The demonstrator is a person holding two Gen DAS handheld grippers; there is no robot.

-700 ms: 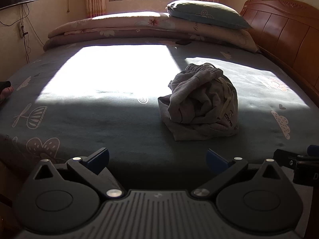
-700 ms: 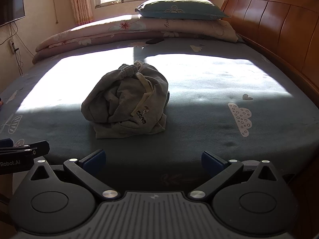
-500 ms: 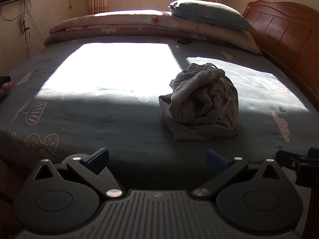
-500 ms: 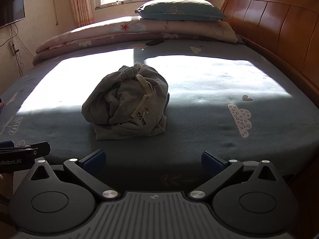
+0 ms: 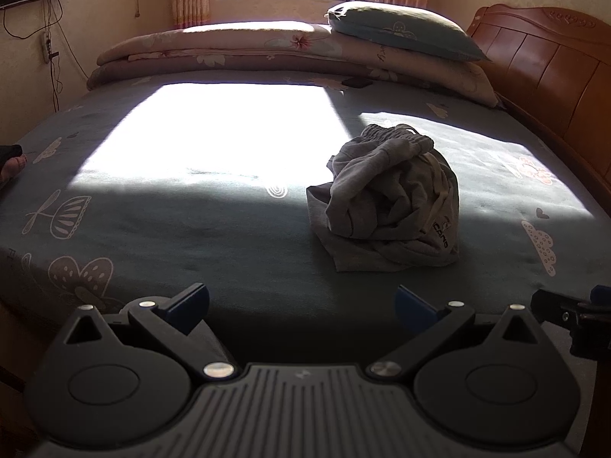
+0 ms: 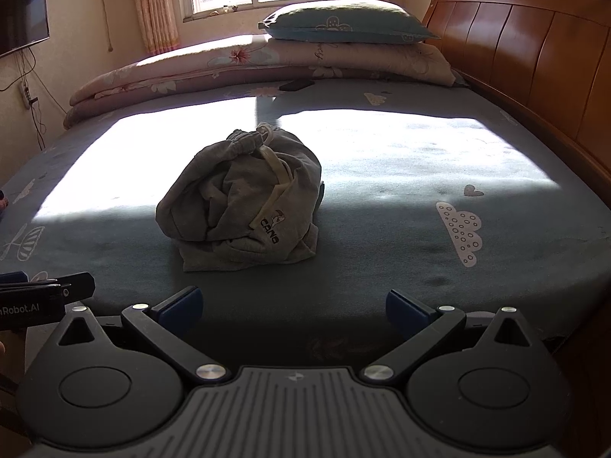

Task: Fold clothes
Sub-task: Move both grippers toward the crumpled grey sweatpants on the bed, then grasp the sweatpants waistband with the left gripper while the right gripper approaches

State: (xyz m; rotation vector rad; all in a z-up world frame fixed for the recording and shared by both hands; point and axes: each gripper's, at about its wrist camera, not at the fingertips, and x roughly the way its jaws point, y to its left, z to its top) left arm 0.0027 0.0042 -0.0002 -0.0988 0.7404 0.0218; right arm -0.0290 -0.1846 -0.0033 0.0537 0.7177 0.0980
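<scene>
Crumpled grey garment (image 5: pixel 393 206) mid-bed, bare sheet (image 5: pixel 172 229) around, headboard (image 6: pixel 534 49) right

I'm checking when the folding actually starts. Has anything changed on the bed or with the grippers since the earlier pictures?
Nothing visibly changed. The crumpled grey garment lies untouched on the bed sheet, and the left gripper and right gripper are both open and empty, short of it.

bare bed sheet (image 5: pixel 236 229) ahead of left gripper (image 5: pixel 301 301) fingers, nothing between them. crumpled grey garment (image 5: pixel 393 206) ahead, right of left fingers; ahead, slightly left of right gripper (image 6: pixel 294 305) fingers. open sheet right of it. headboard (image 6: pixel 534 49) bounds far right; folded quilt (image 6: pixel 248 65) and pillow (image 6: pixel 343 23) block far end.
</scene>
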